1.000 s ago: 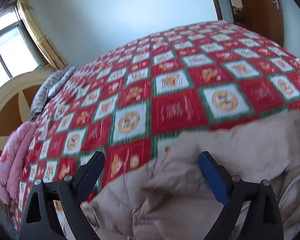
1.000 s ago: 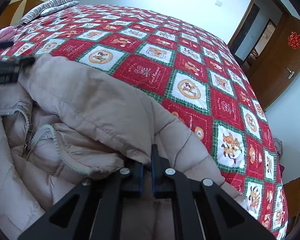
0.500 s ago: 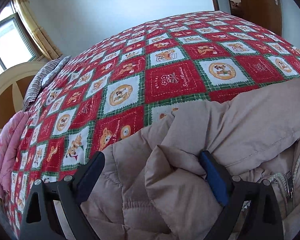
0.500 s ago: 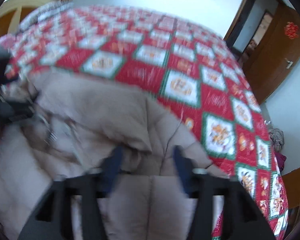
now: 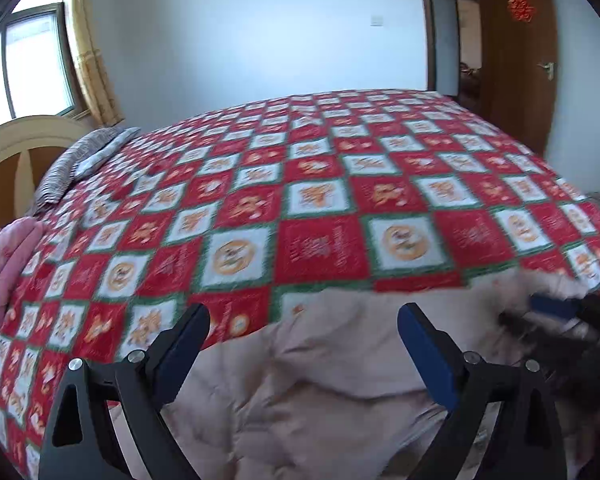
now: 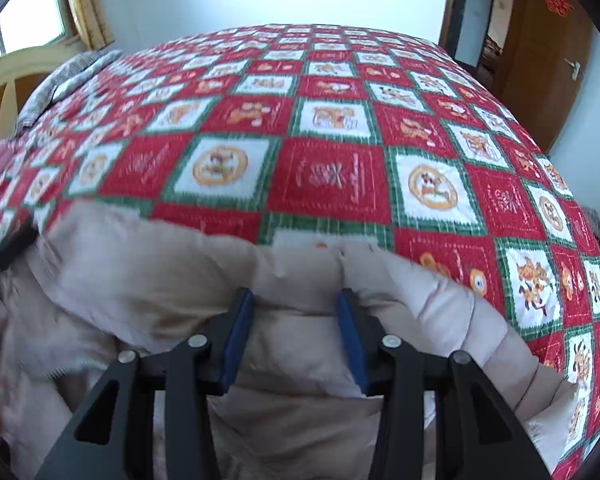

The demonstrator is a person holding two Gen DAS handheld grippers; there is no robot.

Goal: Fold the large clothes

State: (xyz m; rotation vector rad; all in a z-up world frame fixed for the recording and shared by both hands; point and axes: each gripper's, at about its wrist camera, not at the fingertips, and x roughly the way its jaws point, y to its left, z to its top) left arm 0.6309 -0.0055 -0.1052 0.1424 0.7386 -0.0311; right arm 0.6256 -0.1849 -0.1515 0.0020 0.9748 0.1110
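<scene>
Across bed's near edge, coat [image 6: 284,364] lengthwise.

You're in a home bedroom: a wide bed under a red-and-white patchwork quilt [image 5: 320,216], curved headboard [image 5: 16,140], curtained window [image 5: 32,60], and a wooden door [image 5: 516,60].

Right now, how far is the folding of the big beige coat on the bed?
Done: one part of the beige coat already lies turned over the rest, on the red patchwork quilt.
In hand: the right tongs are closing with coat fabric between the pads; the left tongs stand open above the coat, holding nothing.
Left: the coat is still bulky and rumpled, not a compact bundle, so more folds seem needed.
</scene>
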